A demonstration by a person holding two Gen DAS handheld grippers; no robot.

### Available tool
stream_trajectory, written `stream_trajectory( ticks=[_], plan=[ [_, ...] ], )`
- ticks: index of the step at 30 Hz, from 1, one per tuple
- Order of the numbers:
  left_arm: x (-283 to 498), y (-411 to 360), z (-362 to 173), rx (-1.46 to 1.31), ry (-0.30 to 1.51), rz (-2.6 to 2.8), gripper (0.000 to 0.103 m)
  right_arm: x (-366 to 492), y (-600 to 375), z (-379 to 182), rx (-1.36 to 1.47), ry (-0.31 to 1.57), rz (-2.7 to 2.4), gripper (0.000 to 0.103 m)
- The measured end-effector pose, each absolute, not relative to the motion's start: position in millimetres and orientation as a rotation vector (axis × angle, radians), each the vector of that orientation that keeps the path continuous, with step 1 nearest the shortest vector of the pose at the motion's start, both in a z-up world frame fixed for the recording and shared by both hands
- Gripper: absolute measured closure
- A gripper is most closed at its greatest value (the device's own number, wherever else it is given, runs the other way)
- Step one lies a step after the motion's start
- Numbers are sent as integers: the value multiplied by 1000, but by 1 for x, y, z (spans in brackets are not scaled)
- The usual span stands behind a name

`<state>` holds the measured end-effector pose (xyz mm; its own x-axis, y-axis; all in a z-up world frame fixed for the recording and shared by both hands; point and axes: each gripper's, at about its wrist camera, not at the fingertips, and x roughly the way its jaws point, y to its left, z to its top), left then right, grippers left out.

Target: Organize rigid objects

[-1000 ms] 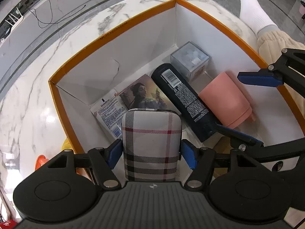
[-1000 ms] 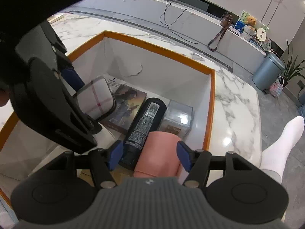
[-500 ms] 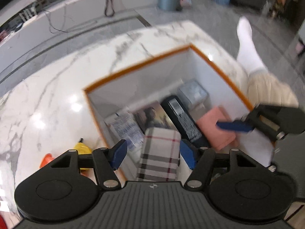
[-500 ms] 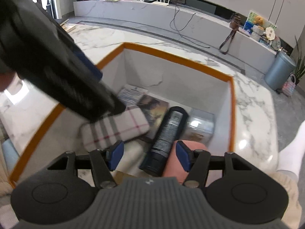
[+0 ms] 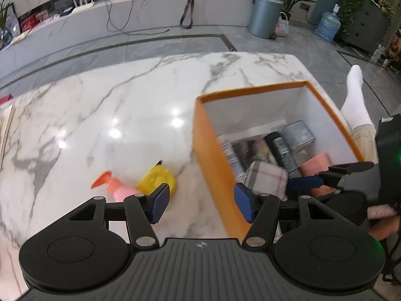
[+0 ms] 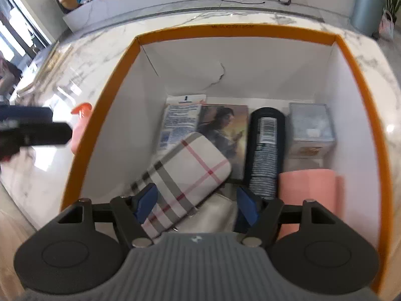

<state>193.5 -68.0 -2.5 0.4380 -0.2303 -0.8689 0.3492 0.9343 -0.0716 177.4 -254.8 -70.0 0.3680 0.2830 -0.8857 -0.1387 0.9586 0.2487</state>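
L gripper [image 5: 199, 207] jaws apart, just been closing, nothing btwn; over bare marble table [image 5: 105, 115]. R gripper [image 6: 196, 205] jaws apart, just been opening, over plaid case [image 6: 185, 173], no grip. Case: rounded rectangle, lies tilted in orange-rimmed box [image 6: 235, 30] atop booklet [image 6: 223, 125], beside black bottle [image 6: 265, 148]. Pink bottle [image 5: 117, 188] and yellow disc [image 5: 156, 180] outside box.

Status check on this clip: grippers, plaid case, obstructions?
Left gripper empty, jaws closing. Right gripper opening over plaid case, which lies tilted in orange box. Nothing blocking.
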Motion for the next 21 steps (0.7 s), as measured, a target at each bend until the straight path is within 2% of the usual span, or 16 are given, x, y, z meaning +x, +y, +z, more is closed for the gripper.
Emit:
stream_trajectory(
  ticks=[1, 4, 6, 9, 15, 21],
  plan=[
    [193, -64, -5, 120, 1064, -356, 35, 179, -253, -71, 146, 1168, 278, 36],
    [193, -51, -10, 104, 1082, -342, 37, 176, -246, -70, 146, 1151, 299, 51],
    [191, -44, -13, 86, 1089, -340, 38, 173, -240, -65, 127, 1134, 316, 69],
    [187, -35, -16, 63, 1099, -341, 38, 170, -233, -54, 120, 1137, 369, 84],
    [174, -22, -23, 42, 1140, -339, 39, 166, -216, -43, 73, 1173, 443, 89],
    [161, -10, -19, 33, 1149, -338, 39, 167, -211, -36, 102, 1258, 463, 89]
  ],
)
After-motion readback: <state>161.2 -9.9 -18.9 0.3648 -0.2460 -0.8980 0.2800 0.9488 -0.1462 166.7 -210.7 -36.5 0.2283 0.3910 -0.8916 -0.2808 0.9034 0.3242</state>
